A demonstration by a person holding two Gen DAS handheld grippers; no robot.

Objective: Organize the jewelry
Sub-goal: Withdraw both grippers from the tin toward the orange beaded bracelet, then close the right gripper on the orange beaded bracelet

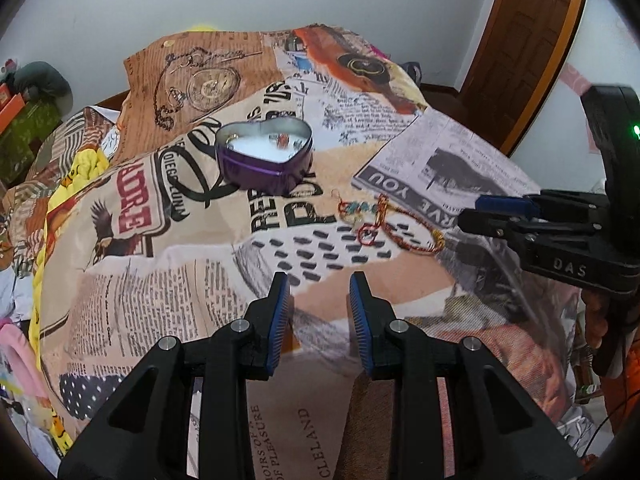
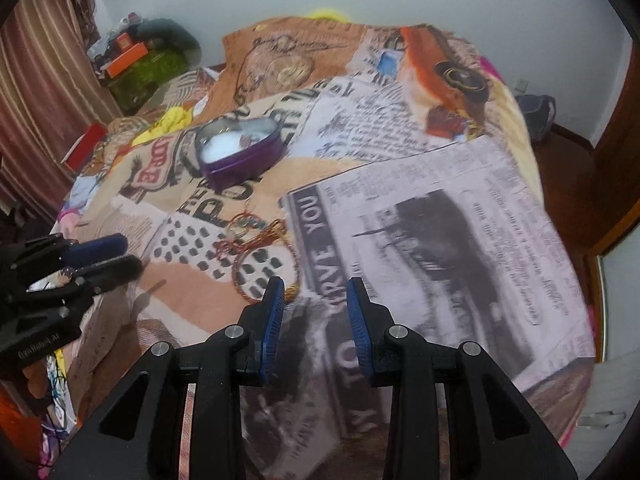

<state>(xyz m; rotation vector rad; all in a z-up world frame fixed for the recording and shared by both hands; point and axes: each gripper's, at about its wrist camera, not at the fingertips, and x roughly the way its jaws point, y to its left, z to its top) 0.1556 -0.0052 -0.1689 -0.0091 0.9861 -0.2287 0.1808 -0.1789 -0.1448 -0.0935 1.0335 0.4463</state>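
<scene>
1. Purple heart tin (image 1: 264, 156) sits lidless on the bed cover (image 1: 168, 280), toward the far side, just left of centre in the left wrist view.
2. Inside the tin there is a white lining, with a small ring-like glint near its left wall and a reddish bit near the right wall; too small to say what they are.
3. Jewelry (image 1: 380, 220) lies loose on the cover, nearer than the tin and a little right of it, apart from it: a red-and-gold thread bangle, a beaded piece with turquoise bits and a small red loop, all tangled close together.
4. From the right wrist view the bangle (image 2: 264, 276) shows as a big ring flat on the dotted patch, with the tangle just beyond it and the tin (image 2: 240, 152) further back.
5. Left gripper (image 1: 320, 280) hangs over the near part of the cover, jaws parted, nothing between the blue pads (image 1: 282, 300); the jewelry lies just ahead of its tips.
6. Right gripper (image 2: 316, 286) is released too, jaws apart and bare, its left fingertip (image 2: 274, 292) over the bangle's near edge in the picture; touching or not, I cannot tell.
7. Seen from the left wrist view, the right gripper (image 1: 492, 216) comes in from the right edge, tips just beside the bangle's right end.
8. Clutter sits at the cover's far left corner: an orange box (image 2: 128, 56) and a green one (image 2: 156, 68).
</scene>
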